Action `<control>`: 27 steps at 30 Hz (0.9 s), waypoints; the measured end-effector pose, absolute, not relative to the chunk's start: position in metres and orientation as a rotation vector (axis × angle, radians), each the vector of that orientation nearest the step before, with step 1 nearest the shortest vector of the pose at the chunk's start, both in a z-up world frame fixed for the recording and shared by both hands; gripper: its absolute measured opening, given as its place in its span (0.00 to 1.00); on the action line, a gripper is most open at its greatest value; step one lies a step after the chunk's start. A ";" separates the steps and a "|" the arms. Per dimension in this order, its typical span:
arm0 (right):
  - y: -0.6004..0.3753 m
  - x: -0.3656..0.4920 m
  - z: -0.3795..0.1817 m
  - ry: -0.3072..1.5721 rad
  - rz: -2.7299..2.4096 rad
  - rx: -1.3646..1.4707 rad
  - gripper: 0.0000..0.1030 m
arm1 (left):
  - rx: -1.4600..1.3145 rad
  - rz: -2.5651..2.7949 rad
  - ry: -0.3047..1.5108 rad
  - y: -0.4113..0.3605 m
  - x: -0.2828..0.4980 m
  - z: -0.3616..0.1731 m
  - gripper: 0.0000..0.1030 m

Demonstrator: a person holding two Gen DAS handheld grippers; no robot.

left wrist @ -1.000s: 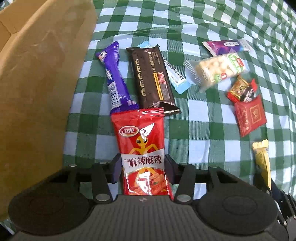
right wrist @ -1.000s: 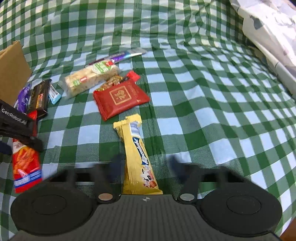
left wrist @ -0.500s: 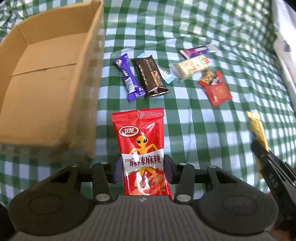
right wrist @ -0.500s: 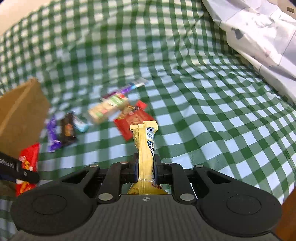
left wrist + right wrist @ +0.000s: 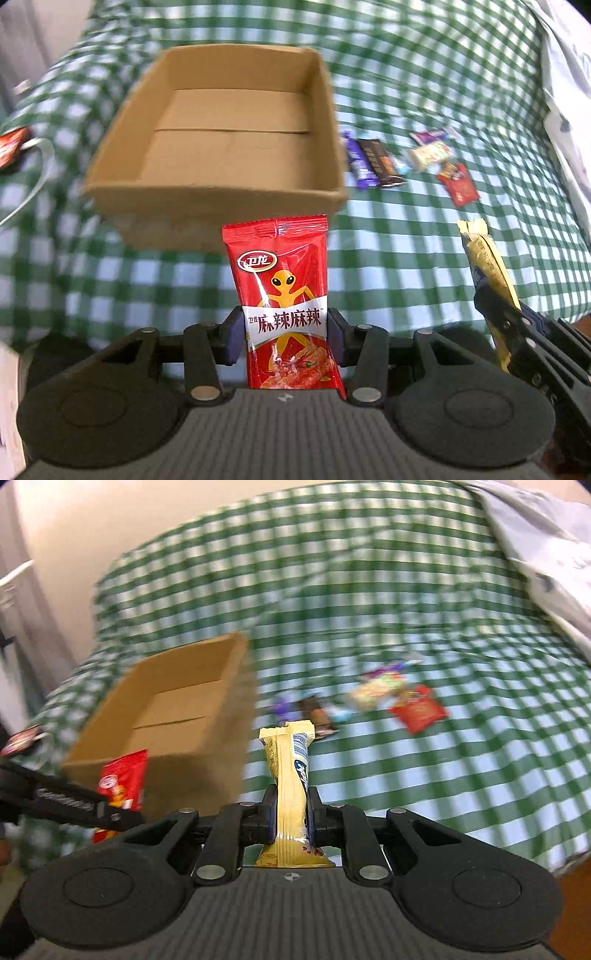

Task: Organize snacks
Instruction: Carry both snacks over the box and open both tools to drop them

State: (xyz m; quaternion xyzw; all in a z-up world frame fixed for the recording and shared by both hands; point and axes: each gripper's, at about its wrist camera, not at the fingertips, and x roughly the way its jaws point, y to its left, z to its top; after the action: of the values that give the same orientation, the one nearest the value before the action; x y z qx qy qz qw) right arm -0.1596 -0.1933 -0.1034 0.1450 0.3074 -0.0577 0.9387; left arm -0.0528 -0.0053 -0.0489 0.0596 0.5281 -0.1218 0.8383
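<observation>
At centre frame, my left gripper (image 5: 284, 334), clamped on the red snack packet (image 5: 282, 295), and my right gripper (image 5: 291, 814), pinching the yellow bar (image 5: 290, 775), have lifted toward the cardboard box (image 5: 221, 192), ready to drop.

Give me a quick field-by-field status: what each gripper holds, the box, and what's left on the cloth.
left gripper: shut on red spicy snack packet, held upright
right gripper: shut on yellow snack bar, held upright
cardboard box: open top, nothing visible inside, ahead of both grippers
left on checkered cloth: purple bar, dark brown bar, pale cracker pack, small red packet, right of the box
image quality: right wrist view motion-blurred
</observation>
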 end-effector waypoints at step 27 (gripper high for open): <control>-0.064 -0.206 -0.042 0.607 -0.028 0.087 0.15 | -0.080 -0.256 0.986 0.119 -0.122 -0.005 0.49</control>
State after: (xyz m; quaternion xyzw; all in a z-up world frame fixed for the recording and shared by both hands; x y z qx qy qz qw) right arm -0.2057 -0.0644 -0.0418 0.0428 0.2986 -0.0136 0.9533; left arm -0.1217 0.1188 -0.0047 -0.0385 0.4720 -0.1227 0.8722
